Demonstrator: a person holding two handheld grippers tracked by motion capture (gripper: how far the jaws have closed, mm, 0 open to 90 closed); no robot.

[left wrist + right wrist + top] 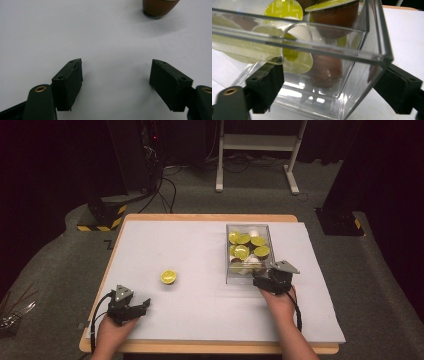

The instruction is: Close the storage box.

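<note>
A clear plastic box (248, 270) stands on the white mat, right of the middle, holding several coffee capsules (242, 251) with yellow-green lids and brown bodies. My right gripper (265, 276) is at the box's near end. In the right gripper view it (332, 75) is open, one jaw on each side of the near corner of the box (362, 57). A single capsule (168, 276) lies lid-up on the mat, left of the middle. My left gripper (142, 306) rests near the front left and is open (116, 62) with nothing between its jaws. The brown capsule (160, 6) is ahead of it.
The white mat (200, 250) covers most of the wooden table (210, 348). On the floor behind are a yellow-and-black striped base (102, 217), a white frame's legs (257, 150), cables and a dark stand (340, 220).
</note>
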